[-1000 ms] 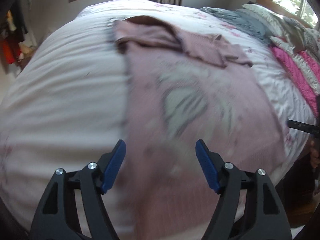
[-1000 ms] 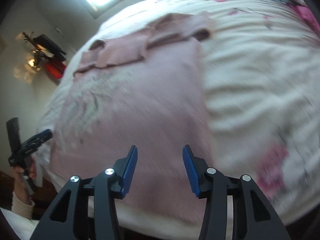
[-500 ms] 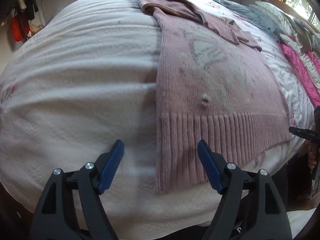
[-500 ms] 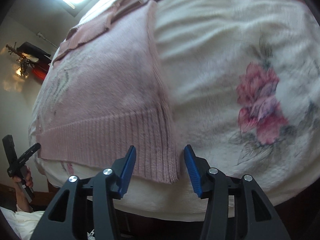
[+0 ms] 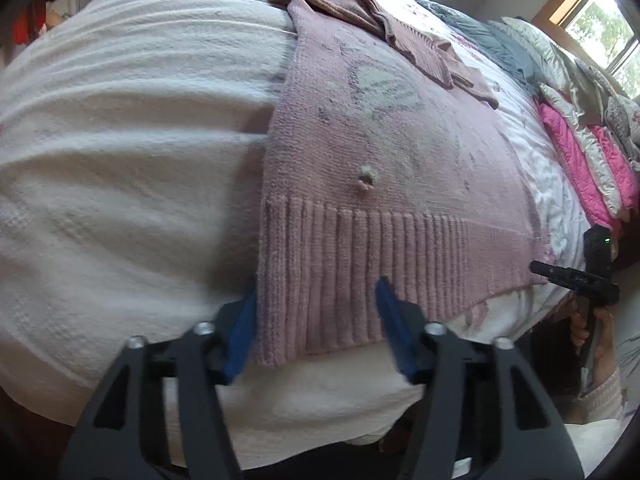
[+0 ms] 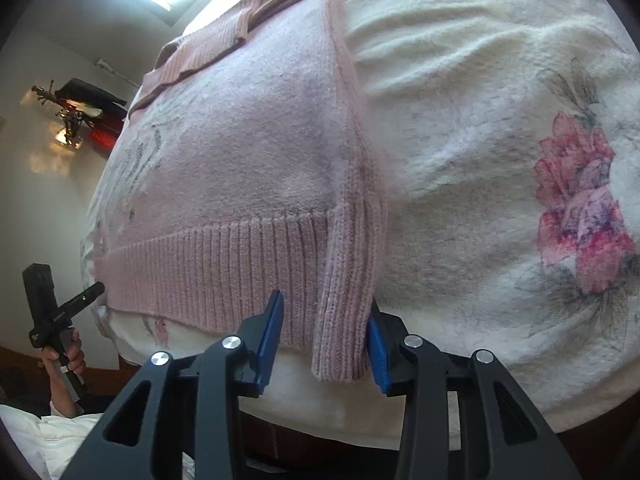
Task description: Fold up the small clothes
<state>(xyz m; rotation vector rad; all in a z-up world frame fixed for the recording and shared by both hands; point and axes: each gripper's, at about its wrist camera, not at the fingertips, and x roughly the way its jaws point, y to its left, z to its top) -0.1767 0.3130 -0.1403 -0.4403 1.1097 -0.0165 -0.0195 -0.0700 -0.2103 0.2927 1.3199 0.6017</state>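
Bed (image 5: 120,168) — sweater (image 5: 380,152) hem corners between both tongs, L (image 5: 316,320) & R (image 6: 324,332), wide apart.

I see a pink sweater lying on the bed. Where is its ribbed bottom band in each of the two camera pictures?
Left wrist view: the ribbed band runs across the lower middle, its near-left corner between the left hand-held gripper fingers.
Right wrist view: the band crosses the lower left, its right corner between the right hand-held gripper fingers.
Shared landmark: the folded sleeves at the sweater's far end.
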